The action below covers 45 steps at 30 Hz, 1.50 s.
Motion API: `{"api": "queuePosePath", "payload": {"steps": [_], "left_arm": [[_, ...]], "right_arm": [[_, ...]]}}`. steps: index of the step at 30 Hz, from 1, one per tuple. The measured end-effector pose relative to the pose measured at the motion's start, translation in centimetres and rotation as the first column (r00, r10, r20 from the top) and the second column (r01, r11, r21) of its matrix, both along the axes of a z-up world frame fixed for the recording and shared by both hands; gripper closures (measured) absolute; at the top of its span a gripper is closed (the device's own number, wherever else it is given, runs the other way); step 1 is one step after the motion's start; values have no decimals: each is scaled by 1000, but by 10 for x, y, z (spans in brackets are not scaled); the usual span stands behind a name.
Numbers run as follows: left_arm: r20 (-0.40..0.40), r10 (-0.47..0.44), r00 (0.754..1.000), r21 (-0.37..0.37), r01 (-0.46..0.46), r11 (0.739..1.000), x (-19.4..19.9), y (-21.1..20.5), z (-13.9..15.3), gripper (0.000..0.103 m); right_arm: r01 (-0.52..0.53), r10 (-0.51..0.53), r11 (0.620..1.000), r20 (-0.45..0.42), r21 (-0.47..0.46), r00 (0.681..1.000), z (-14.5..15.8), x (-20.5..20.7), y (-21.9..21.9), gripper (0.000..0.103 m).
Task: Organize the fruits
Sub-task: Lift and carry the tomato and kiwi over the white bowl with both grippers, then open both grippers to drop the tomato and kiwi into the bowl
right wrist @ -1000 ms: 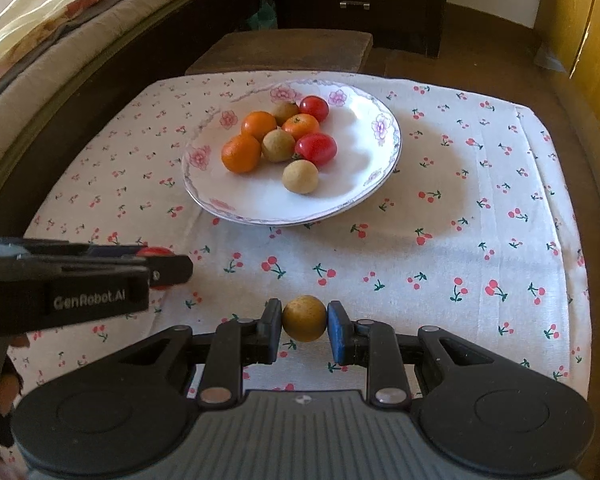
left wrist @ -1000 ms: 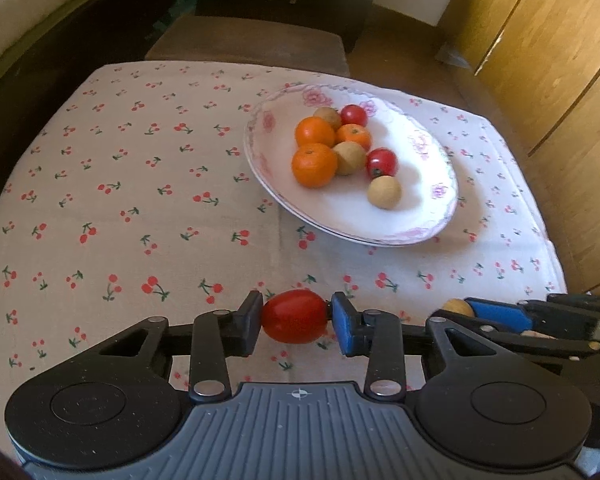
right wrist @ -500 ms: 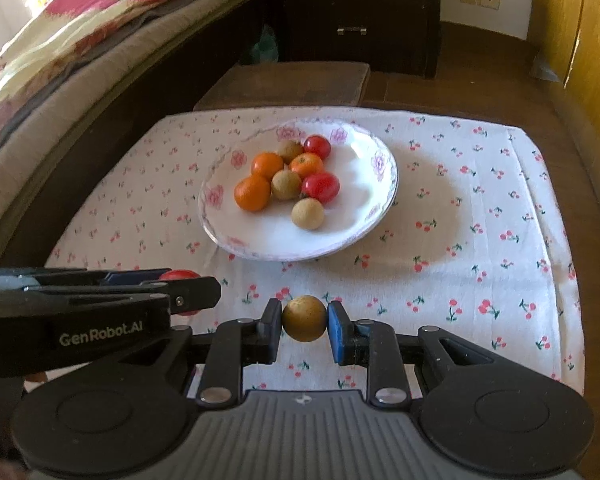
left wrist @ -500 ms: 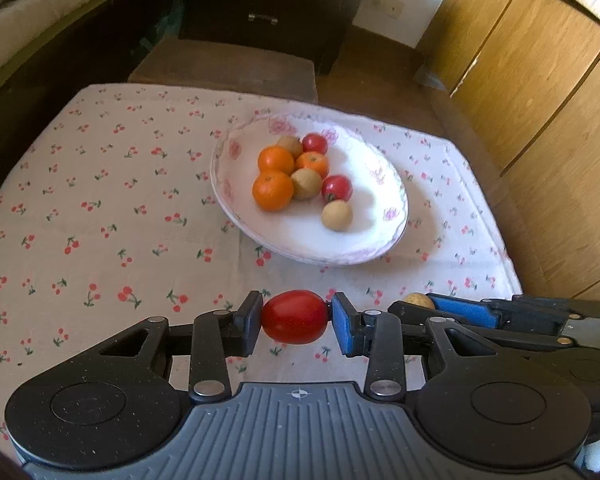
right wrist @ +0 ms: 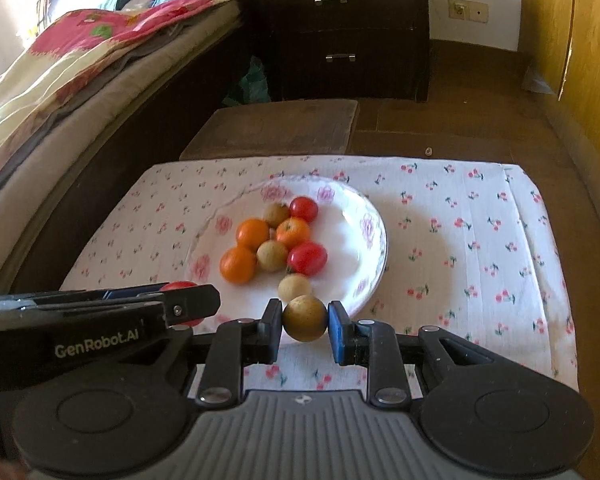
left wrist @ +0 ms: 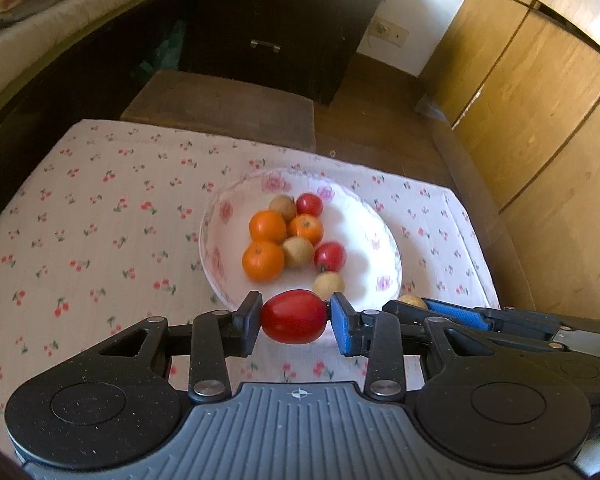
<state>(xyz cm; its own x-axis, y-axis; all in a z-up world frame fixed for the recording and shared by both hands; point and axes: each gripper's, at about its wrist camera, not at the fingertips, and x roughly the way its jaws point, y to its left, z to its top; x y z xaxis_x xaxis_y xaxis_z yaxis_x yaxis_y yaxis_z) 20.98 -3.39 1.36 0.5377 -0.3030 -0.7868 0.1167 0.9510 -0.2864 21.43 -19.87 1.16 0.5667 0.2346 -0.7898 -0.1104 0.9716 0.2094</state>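
My left gripper (left wrist: 295, 317) is shut on a red tomato (left wrist: 294, 316), held above the near rim of a white floral plate (left wrist: 364, 216). My right gripper (right wrist: 304, 319) is shut on a small brown round fruit (right wrist: 304, 317), also over the plate's (right wrist: 364, 216) near edge. On the plate lie three oranges (left wrist: 263, 261), two tomatoes (left wrist: 329, 256) and three brown fruits (left wrist: 298, 252). In the left wrist view the right gripper's fingers (left wrist: 456, 314) reach in from the right with the brown fruit (left wrist: 411, 301). The right wrist view has the left gripper's fingers (right wrist: 188, 306) coming in from the left.
The plate sits on a low table under a white cherry-print cloth (right wrist: 460, 240). A brown stool (right wrist: 276, 128) stands behind it, then a dark drawer chest (right wrist: 340, 28). A bed with a patterned blanket (right wrist: 80, 52) runs along the left, wooden cabinets (left wrist: 540, 92) along the right.
Both grippers have risen and tilted up with their fruits still held. The plate now looks smaller and lies closer to the fingertips, and more of the room behind shows.
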Motion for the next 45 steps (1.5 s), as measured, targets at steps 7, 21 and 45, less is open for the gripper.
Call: {"api": "queuePosePath", "payload": {"steps": [7,21,45], "left_arm": [[-28,10,1000,-2,-10,1000,21,-7,-14,59],[-46,53,998,19,-53,998,33,-3,-26,58],[16,57,998,72,-58,996,18,0,-14,37]], "right_arm": [[22,-22,1000,-13,1,1000,-13,24,-6,76],[20,-20,1000,-25,-5,999,-29,40,2,75],[58,-58,998,-14,-24,998,-18,23,-4,68]]}}
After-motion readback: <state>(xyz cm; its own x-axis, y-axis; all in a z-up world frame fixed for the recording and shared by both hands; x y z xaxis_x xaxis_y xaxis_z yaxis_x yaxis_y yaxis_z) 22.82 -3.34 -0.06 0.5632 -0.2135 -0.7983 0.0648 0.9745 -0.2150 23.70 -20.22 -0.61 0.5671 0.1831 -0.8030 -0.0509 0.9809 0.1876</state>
